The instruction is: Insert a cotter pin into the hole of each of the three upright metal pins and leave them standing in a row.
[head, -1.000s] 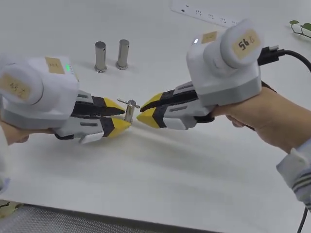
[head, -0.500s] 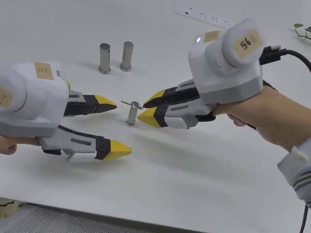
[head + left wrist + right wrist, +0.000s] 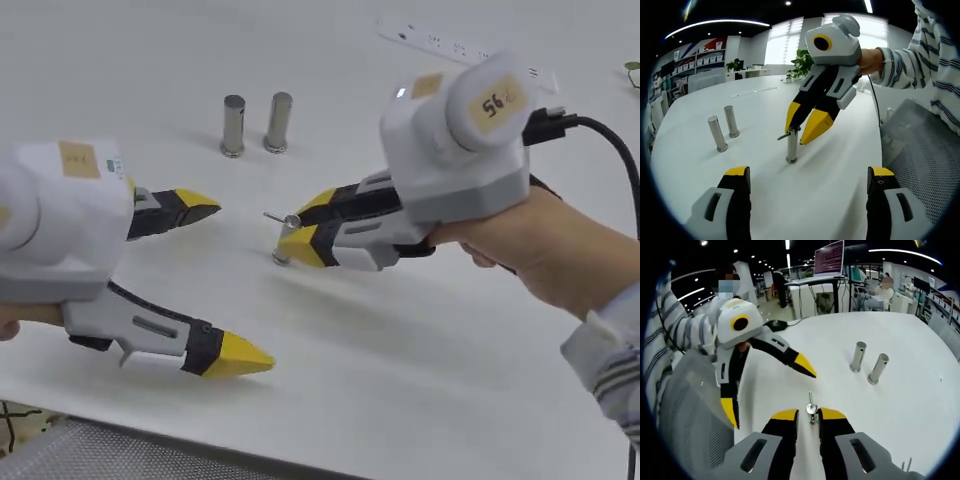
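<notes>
White table [image 3: 420, 400], power strip [image 3: 440, 42] lying near its far edge, grey mesh chair [image 3: 922, 145] just beside the table, leafy plant [image 3: 801, 62] beyond it, shelves [image 3: 687, 62] along far wall, lit monitor [image 3: 829, 259] on distant desk, ceiling lights [image 3: 787, 245] overhead.

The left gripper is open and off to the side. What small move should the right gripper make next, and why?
Probably close the right gripper on the near metal pin and carry it toward the two other metal pins. A cotter pin already sits through it, its top lies between the jaws, and it stands apart from that pair.
</notes>
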{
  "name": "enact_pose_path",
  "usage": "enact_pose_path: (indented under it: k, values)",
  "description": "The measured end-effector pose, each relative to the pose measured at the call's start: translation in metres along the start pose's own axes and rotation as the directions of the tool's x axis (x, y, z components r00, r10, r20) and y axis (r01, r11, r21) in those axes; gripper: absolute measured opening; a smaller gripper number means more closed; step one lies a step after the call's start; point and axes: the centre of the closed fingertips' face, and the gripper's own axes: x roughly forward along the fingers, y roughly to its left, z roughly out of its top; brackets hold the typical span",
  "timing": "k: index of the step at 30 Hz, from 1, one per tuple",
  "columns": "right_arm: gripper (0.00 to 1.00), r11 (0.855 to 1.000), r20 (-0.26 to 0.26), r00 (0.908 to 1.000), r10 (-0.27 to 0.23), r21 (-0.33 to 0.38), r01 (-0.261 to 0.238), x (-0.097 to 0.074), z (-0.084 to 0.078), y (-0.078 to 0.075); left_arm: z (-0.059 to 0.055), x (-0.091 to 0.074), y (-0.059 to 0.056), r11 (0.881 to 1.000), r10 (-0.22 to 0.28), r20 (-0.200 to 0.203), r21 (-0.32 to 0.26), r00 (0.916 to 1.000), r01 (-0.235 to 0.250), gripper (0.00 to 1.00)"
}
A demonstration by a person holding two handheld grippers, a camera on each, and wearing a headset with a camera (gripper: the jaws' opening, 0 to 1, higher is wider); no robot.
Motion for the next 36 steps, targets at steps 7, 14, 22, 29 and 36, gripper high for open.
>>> enact_pose_path:
  k: [7,14,22,29,36]
  values:
    - [0.16,1.0,-0.009,0.9999,0.005,-0.015,-0.005,0.004,0.0,-0.001,0.004,-0.003,0.007,0.997,0.062,0.02,-0.036,0.9979,-0.061,0.99]
    - [0.14,1.0,-0.021,0.9997,0.011,-0.022,-0.012,0.007,-0.003,-0.002,-0.003,-0.003,0.003,0.998,0.045,0.001,-0.05,0.999,-0.045,0.99]
    - [0.12,0.998,-0.01,0.9999,0.005,-0.064,-0.006,0.007,0.0,-0.006,-0.003,-0.003,0.003,0.997,0.045,0.01,-0.061,0.9989,-0.044,0.99]
    - [0.11,0.997,0.019,0.9998,0.0,-0.081,0.001,0.004,0.009,-0.012,-0.001,-0.003,0.005,0.997,0.05,0.02,-0.068,0.9986,-0.048,0.99]
    - [0.11,0.996,0.004,0.9999,0.013,-0.092,-0.012,0.003,0.005,-0.018,0.0,-0.003,0.008,0.995,0.056,0.027,-0.083,0.9981,-0.054,0.98]
